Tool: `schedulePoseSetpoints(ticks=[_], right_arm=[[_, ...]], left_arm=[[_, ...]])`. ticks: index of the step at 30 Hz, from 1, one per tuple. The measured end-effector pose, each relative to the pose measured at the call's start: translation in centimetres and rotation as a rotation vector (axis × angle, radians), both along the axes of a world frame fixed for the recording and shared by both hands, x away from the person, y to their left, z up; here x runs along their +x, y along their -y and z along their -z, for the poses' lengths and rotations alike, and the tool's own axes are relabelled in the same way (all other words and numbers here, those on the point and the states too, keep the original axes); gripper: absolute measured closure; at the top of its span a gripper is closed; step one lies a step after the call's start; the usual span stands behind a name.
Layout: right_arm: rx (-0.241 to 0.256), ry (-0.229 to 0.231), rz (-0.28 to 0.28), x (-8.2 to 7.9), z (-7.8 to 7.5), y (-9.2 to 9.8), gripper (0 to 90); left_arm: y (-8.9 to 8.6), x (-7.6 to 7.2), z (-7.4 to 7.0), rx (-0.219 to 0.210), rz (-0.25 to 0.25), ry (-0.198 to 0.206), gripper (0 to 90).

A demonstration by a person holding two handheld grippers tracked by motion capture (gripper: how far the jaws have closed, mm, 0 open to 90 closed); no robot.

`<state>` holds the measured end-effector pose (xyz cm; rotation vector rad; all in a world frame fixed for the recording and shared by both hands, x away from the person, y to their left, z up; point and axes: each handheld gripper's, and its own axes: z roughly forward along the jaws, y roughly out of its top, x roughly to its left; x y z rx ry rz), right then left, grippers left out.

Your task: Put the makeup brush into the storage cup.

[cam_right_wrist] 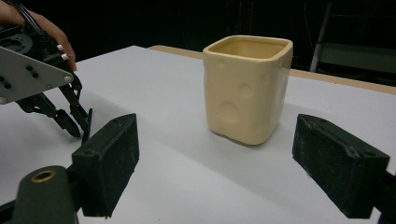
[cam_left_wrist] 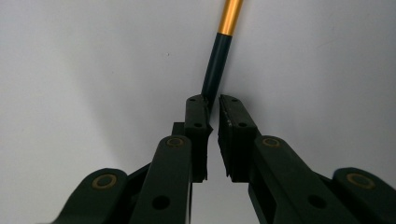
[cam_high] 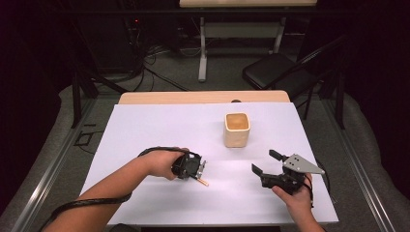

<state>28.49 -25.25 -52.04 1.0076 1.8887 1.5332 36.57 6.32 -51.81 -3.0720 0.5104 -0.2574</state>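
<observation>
A thin pen with a dark end [cam_left_wrist: 215, 70] and a gold section [cam_left_wrist: 231, 16] lies on the white table cover [cam_high: 159, 130]. My left gripper [cam_left_wrist: 211, 101] points down at it, jaws nearly together and pinching the dark end. From above, that gripper [cam_high: 199, 173] sits at centre-left with the pen's light tip [cam_high: 203, 182] poking out below. A cream square cup [cam_high: 237, 129] stands upright further back. My right gripper [cam_high: 263, 162] hovers open at the right, aimed at the cup [cam_right_wrist: 247, 88], its pads [cam_right_wrist: 112, 154] wide apart.
The wooden table edge [cam_high: 203, 97] shows beyond the white cover. A black folding chair [cam_high: 275, 70] and another table's legs [cam_high: 203, 48] stand on the floor behind. The right gripper view catches the left gripper [cam_right_wrist: 70, 121] and a hand at its far left.
</observation>
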Motion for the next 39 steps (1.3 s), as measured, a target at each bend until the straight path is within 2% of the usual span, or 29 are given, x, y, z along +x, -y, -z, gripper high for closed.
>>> schedulePoseSetpoints(ticks=[6, 9, 10, 13, 15, 20, 28, 39], right_arm=[[0.000, 0.000, -0.001, 0.01, 0.01, -0.02, 14.4], [-0.003, 0.006, -0.003, -0.01, -0.02, -0.03, 14.4], [-0.002, 0.005, -0.003, -0.01, -0.02, -0.02, 14.4], [-0.002, 0.003, -0.003, 0.00, -0.01, 0.02, 14.4], [0.000, 0.004, -0.003, -0.01, -0.02, 0.04, 14.4], [-0.001, 0.004, -0.004, -0.01, -0.02, 0.03, 14.4], [-0.002, 0.003, -0.004, 0.00, 0.00, -0.02, 14.4], [-0.001, 0.003, -0.007, 0.01, 0.02, -0.04, 14.4]], left_arm=[[0.20, 0.37, 0.01, 0.002, -0.004, -0.010, 81.6], [0.31, 0.51, 0.04, 0.003, 0.000, 0.006, 81.7], [0.30, 0.56, 0.14, 0.000, -0.001, -0.002, 81.7], [0.41, 0.52, 0.57, 0.026, 0.006, -0.017, 81.8], [0.43, 0.56, 0.51, 0.019, 0.004, -0.012, 82.2], [0.33, 0.69, 0.55, 0.010, -0.017, -0.033, 83.1], [0.27, 0.72, 0.57, 0.003, -0.030, -0.028, 83.5], [0.55, 0.66, 0.58, 0.022, -0.030, -0.024, 83.7]])
